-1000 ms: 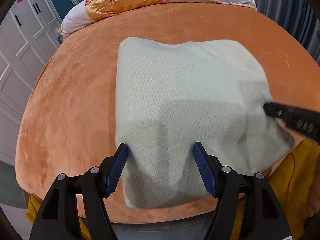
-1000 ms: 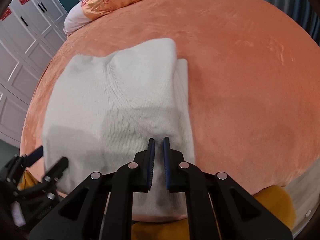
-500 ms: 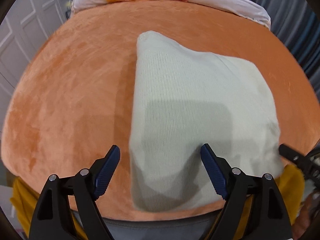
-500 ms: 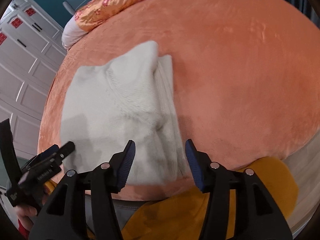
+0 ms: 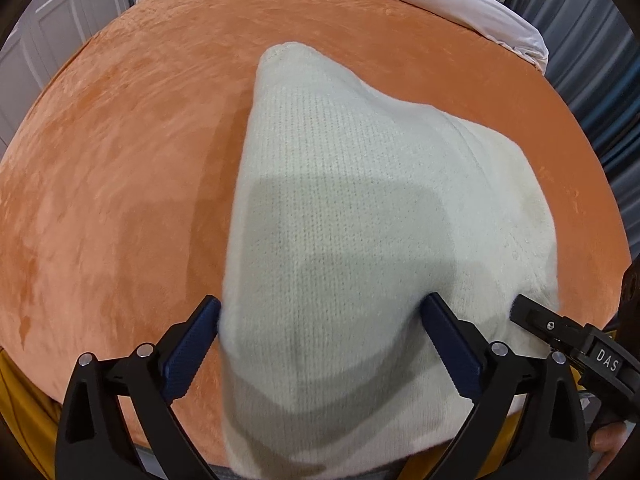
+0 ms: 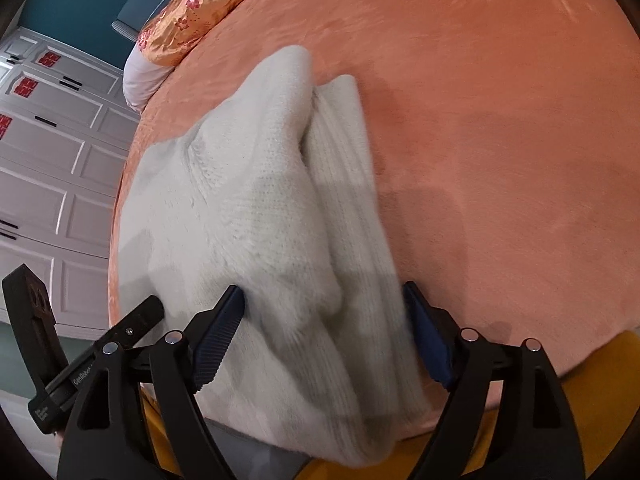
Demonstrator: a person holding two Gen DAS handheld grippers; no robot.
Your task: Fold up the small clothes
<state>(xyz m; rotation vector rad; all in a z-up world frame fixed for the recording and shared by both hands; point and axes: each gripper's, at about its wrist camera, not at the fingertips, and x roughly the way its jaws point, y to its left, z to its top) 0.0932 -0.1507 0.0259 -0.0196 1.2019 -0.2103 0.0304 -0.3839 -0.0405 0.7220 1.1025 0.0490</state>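
A folded cream knit garment [image 5: 360, 240] lies on an orange plush bed cover [image 5: 120, 200], close to the near edge of the bed, its layers stacked and one ribbed fold showing along its right side in the right wrist view [image 6: 352, 208]. The left gripper [image 5: 324, 344] stands released over the garment's near left part, its blue-padded jaws spread wide after just opening further; knit fabric lies between them, and neither pad presses on it. The right gripper [image 6: 324, 332] is likewise released, its jaws having just been opening, straddling the garment's near right edge with the ribbed fold between the pads, which do not clamp it. Each gripper appears at the margin of the other's view: the right one's black finger at the lower right of the left view, the left one's at the lower left of the right view. Beyond the garment, at the far end of the bed, sit a gold floral satin pillow [image 6: 192, 12] and white bedding [image 5: 480, 12]. White panelled wardrobe doors [image 6: 48, 152] stand to the left. Yellow clothing [image 6: 600, 356] of the person shows at the bed's near edge.
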